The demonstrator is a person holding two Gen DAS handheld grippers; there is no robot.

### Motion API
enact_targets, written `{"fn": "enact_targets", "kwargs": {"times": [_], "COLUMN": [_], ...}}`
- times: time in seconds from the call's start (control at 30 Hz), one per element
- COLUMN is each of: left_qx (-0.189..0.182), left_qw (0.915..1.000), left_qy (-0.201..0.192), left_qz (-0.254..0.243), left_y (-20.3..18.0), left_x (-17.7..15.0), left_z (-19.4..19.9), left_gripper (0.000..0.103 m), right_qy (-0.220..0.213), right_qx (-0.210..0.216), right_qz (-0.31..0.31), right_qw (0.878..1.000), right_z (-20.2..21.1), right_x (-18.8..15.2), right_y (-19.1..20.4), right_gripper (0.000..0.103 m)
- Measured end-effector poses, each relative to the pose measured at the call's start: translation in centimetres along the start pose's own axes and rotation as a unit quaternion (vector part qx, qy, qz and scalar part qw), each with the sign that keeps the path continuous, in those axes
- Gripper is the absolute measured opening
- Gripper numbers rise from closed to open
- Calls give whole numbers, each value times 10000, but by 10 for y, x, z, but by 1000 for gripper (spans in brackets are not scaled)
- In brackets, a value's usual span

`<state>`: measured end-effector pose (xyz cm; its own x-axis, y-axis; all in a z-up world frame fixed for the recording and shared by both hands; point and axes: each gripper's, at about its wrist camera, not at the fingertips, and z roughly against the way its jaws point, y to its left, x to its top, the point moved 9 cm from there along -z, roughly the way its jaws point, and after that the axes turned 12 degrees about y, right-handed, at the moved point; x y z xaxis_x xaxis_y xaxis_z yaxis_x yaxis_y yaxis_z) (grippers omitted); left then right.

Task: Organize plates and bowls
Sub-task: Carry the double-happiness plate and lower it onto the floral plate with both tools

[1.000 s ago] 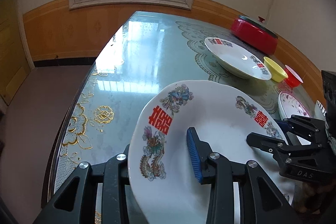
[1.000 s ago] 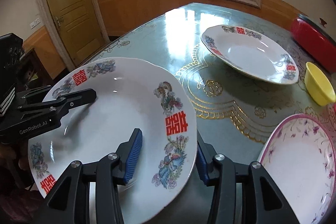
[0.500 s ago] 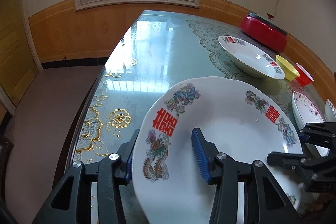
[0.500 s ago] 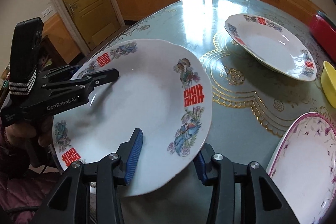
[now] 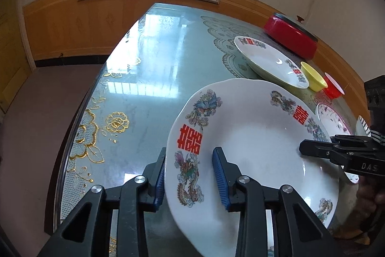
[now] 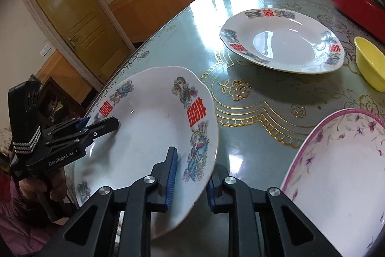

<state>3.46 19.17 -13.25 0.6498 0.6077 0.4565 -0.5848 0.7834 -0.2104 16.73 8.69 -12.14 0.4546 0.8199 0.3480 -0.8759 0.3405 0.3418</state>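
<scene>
A white plate (image 5: 252,136) with red characters and dragon prints hangs tilted over the near edge of the table, held between both grippers. My left gripper (image 5: 190,153) straddles its left rim, one blue pad on top and one beneath, and its jaws are closing on that rim. The right wrist view shows this plate (image 6: 144,136) with the left gripper (image 6: 101,123) at its far side. My right gripper (image 6: 192,168) bites the near right rim, jaws closing, one pad above and one below. It enters the left wrist view as the right gripper (image 5: 317,146). A person's hand holds each handle.
A matching plate (image 6: 281,40) lies further back on the glass-topped table (image 5: 156,64). A yellow bowl (image 6: 370,62), a red bowl (image 5: 333,88) and a red lidded pot (image 5: 291,37) stand at the right. A pink floral plate (image 6: 336,172) lies close on the right.
The right gripper's jaws have narrowed onto the plate's rim. The left jaws widened slightly, then narrowed again. The right gripper has shifted sideways and rolled, and the plate tilts more.
</scene>
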Motion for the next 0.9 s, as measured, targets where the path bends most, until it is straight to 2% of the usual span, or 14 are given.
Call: {"fn": "enact_targets", "kwargs": {"times": [0.37,0.6,0.9], "left_qx": [-101,-176,-409], "left_qw": [9996,9984,9924], "left_qy": [-31,-162,-248], "left_qz": [-247,-514,-1136], "left_y": [-31,-53,-112], "left_x": [10,22,38], "left_z": [5,12,15], "left_gripper": [34,34,35], "right_qy": [-248,-632,-1127], "right_qx": [5,-35,-133], "right_qz": [-413,-674,-1275], "right_qw": [9988,9957,9853], "right_z": [23,51,98], "right_x": [-10,-17,-45], "right_y": [-24,-36,-67], "right_gripper": [19,18,17]}}
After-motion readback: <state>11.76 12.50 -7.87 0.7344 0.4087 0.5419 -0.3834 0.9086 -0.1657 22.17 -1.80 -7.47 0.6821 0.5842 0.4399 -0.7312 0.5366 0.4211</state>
